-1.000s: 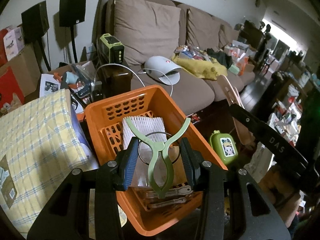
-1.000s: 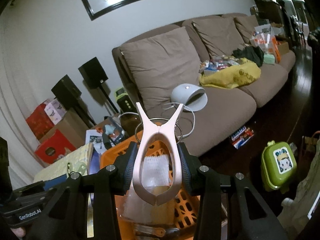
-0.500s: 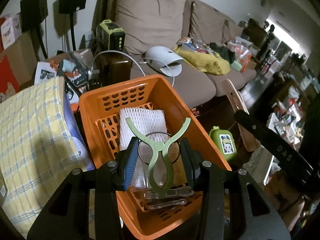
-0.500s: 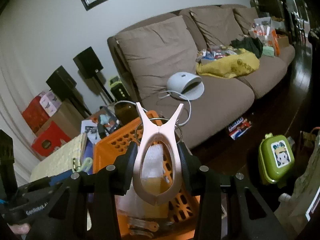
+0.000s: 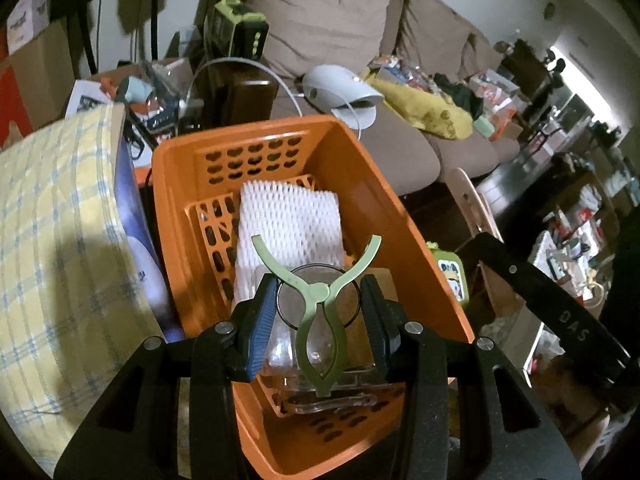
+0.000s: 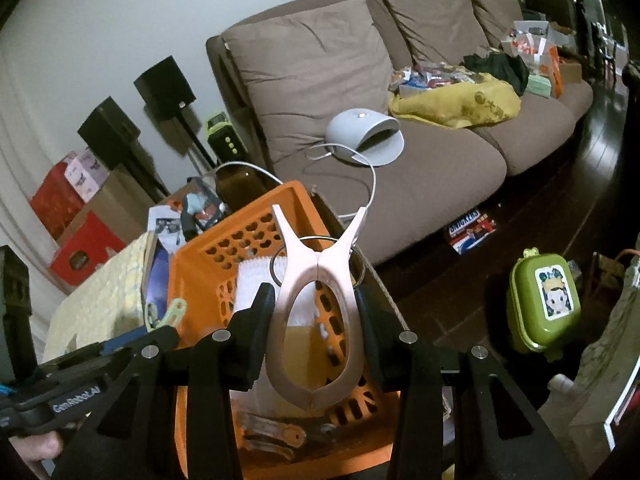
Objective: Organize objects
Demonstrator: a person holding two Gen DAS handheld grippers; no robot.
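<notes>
The left gripper [image 5: 318,320], its black fingers faced with blue pads, is clamped on a pale green plastic clothes peg with a wire ring [image 5: 318,312], forked end pointing away, directly above the orange perforated plastic basket [image 5: 360,168]. The right gripper [image 6: 316,332] likewise pinches a pale pink plastic clothes peg with a wire ring [image 6: 316,320] over the same basket's near right corner. Inside the basket lie a white foam mesh sleeve [image 5: 290,220], a brown cardboard piece [image 5: 360,328] and several clear plastic pegs [image 5: 332,400] along the near wall, which suggests the sorting is partly done; the two held pegs are not yet dropped in, and releasing them looks like the step in hand. A yellow checked cloth-covered box [image 5: 52,240] stands just left of the basket; beyond it are a brown sofa [image 6: 400,184] carrying a white domed lamp [image 6: 364,132], and a small green lidded case [image 6: 544,300] on the dark floor.
</notes>
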